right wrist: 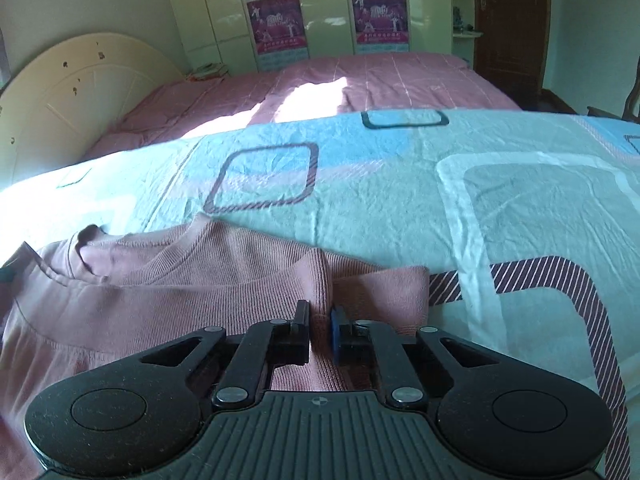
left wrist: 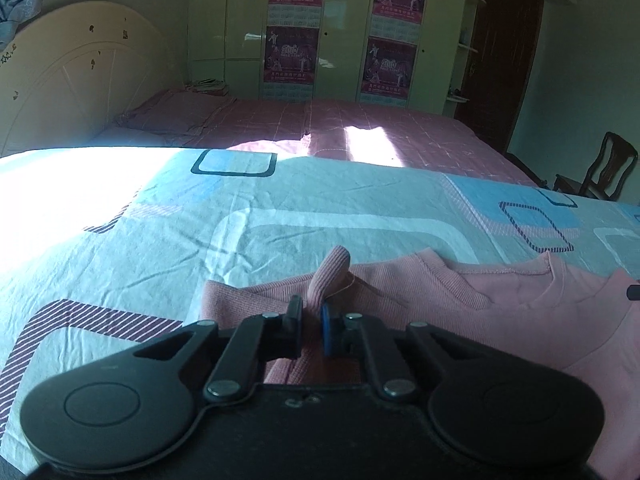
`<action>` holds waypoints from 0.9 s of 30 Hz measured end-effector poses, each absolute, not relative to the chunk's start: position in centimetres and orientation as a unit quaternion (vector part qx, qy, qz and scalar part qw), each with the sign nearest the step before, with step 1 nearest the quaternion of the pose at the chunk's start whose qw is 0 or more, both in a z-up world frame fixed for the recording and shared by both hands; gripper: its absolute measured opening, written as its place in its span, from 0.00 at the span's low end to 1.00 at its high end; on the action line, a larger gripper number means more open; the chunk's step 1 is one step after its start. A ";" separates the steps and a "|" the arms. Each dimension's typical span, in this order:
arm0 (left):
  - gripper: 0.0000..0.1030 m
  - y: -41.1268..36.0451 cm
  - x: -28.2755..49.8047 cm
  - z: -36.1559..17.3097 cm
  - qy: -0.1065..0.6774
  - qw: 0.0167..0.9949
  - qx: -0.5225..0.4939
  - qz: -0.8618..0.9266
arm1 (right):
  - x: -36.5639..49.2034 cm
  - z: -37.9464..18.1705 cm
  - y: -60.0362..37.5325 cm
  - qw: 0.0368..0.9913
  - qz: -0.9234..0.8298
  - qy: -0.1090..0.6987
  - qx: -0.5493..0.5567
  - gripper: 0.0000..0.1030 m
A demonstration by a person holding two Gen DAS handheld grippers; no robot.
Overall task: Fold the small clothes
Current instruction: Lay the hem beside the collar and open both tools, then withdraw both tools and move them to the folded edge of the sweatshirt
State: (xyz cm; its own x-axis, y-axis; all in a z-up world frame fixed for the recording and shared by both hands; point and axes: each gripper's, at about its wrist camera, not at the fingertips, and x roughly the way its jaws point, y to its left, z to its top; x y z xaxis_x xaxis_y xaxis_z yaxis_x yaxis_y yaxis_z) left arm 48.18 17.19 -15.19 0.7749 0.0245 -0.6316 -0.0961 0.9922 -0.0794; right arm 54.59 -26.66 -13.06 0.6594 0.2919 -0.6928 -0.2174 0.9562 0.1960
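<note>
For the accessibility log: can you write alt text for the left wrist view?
The left gripper pinches a raised fold of a pink ribbed top lying on a light blue patterned sheet. Behind are a pink bed and wardrobe.

A chair (left wrist: 600,174) stands beside the pink-sheeted bed (left wrist: 360,128).

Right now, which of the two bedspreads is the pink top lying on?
The pink top lies on the nearer turquoise bedspread with square patterns, not the plain pink checked one behind.
</note>
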 end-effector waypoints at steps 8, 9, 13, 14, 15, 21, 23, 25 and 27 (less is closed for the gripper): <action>0.08 16.4 48.9 -16.0 0.302 0.948 -0.055 0.089 | 55.5 -13.7 -26.4 0.930 0.076 0.356 0.050 0.08; 0.08 16.1 49.0 -16.8 0.312 0.945 -0.042 0.093 | 55.7 -14.4 -26.4 0.927 0.067 0.366 0.050 0.08; 0.09 15.5 49.1 -18.8 0.337 0.936 -0.005 0.103 | 56.1 -15.5 -26.3 0.919 0.061 0.387 0.048 0.08; 0.10 15.3 49.1 -18.7 0.338 0.935 0.000 0.104 | 56.0 -15.2 -26.5 0.919 0.065 0.386 0.049 0.09; 0.14 15.3 49.1 -18.5 0.341 0.934 0.003 0.103 | 55.7 -14.7 -26.7 0.921 0.068 0.381 0.051 0.09; 0.39 15.8 47.0 -15.8 0.323 0.940 -0.023 0.108 | 52.6 -11.7 -26.1 0.927 0.098 0.359 0.047 0.40; 0.39 15.3 45.5 -14.9 0.314 0.945 -0.022 0.092 | 51.4 -11.5 -25.8 0.923 0.108 0.367 0.041 0.40; 0.39 14.3 44.0 -14.5 0.313 0.947 -0.010 0.069 | 50.0 -11.4 -25.7 0.921 0.114 0.370 0.047 0.40; 0.39 13.3 42.7 -14.8 0.320 0.946 -0.002 0.050 | 48.6 -11.5 -25.2 0.919 0.121 0.374 0.042 0.40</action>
State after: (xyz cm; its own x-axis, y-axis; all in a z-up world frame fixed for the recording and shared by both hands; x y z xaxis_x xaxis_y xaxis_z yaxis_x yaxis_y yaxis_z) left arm 42.66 13.25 -14.76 0.7904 0.0941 -0.6053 -0.0966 0.9949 0.0286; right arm 48.63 -25.21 -11.54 0.6910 0.2542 -0.6766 -0.1907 0.9671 0.1686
